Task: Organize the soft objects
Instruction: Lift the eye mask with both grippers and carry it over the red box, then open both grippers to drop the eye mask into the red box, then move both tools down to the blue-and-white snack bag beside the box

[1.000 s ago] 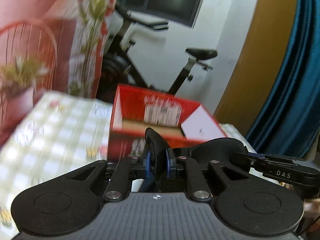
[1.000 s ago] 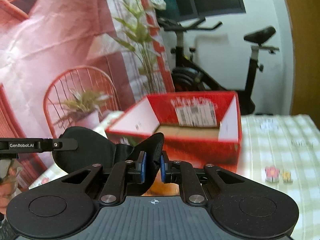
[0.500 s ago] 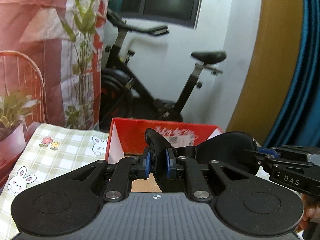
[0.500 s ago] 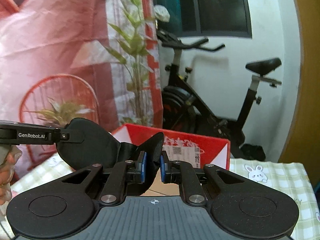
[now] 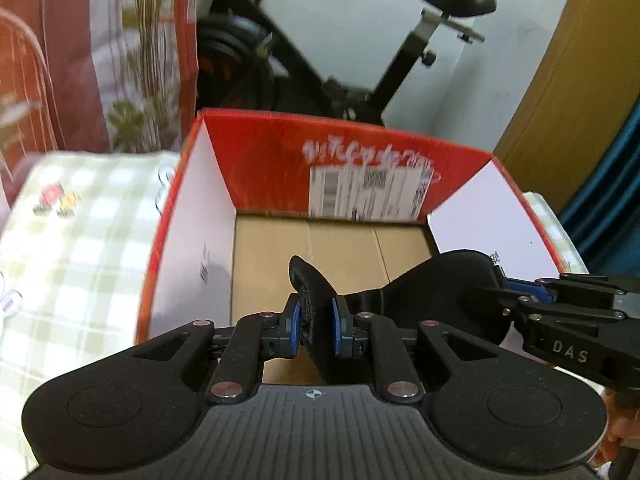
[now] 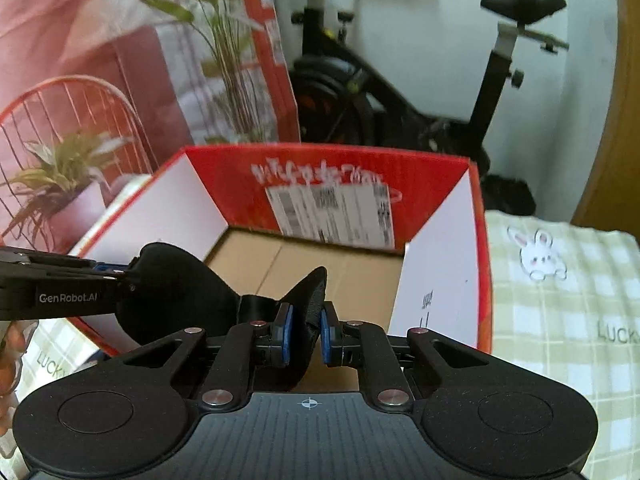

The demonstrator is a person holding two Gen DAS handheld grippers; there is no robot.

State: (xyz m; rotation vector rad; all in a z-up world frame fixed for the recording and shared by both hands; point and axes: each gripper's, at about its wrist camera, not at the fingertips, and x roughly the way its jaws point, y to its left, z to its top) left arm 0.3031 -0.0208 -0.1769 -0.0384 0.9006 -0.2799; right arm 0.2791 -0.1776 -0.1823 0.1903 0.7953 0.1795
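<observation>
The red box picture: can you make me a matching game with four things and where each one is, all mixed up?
Things:
1. black eye mask
2. red box
3. exercise bike
4. bunny picture

Places:
A. on the checked cloth, right of the box
B. behind the box, by the white wall
C. held by both grippers above the open box
D. standing open on the table, brown floor bare

Pairs: 1-C, 2-D, 3-B, 4-A
</observation>
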